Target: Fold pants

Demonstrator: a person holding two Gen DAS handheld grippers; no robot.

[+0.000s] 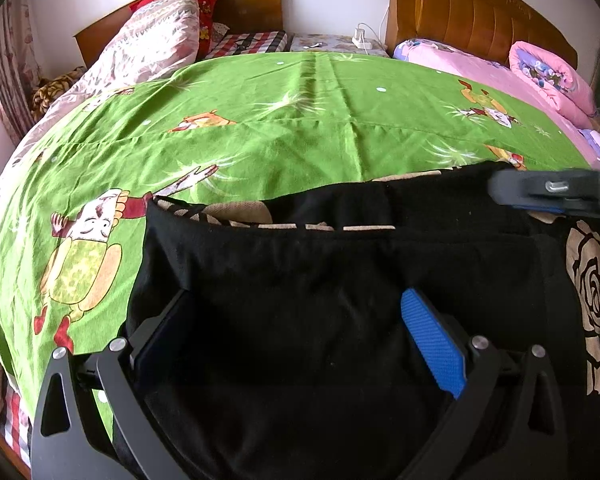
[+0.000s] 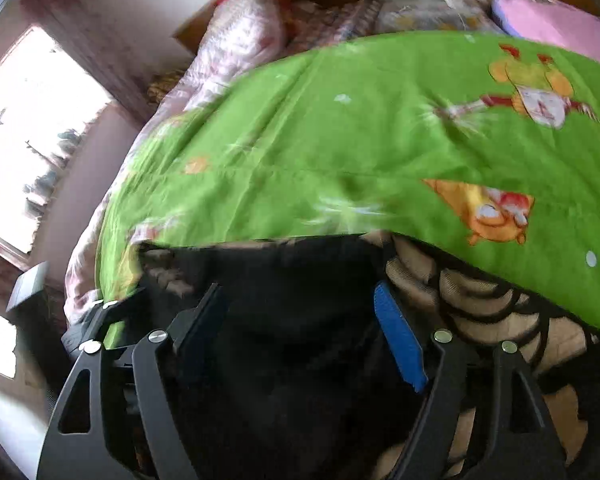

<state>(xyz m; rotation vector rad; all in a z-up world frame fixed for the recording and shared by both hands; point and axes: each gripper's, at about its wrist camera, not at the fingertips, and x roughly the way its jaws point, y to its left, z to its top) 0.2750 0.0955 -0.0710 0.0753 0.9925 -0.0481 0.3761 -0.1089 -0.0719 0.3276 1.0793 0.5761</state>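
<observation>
Black soft-fabric pants (image 1: 300, 280) with a beige, rose-patterned lining lay on a bed under a bright green cartoon-print cotton sheet (image 1: 260, 120). They sat at the near edge of the bed, partly folded, with one dark layer lying over another and a strip of lining showing along the far fold.

The left tool (image 1: 300, 340) hung just above the black cloth, pointing steeply down. Its jaws stood wide, one blue ribbed pad (image 1: 432, 344) clear to see, and nothing was pinched between them.

The right tool (image 2: 300, 332) was over the right part of the pants, beside the exposed rose lining (image 2: 480, 300). Its jaws also stood apart with only loose cloth below them; no grip was visible. From the left camera it appeared as a blurred dark bar at the right edge.

Judging from this, a fold had been laid and the next would need a fresh hold. To do it well, each tool should pinch every layer at an edge corner, lift both sides evenly, and lay the cloth down flat so the lining stays hidden.
</observation>
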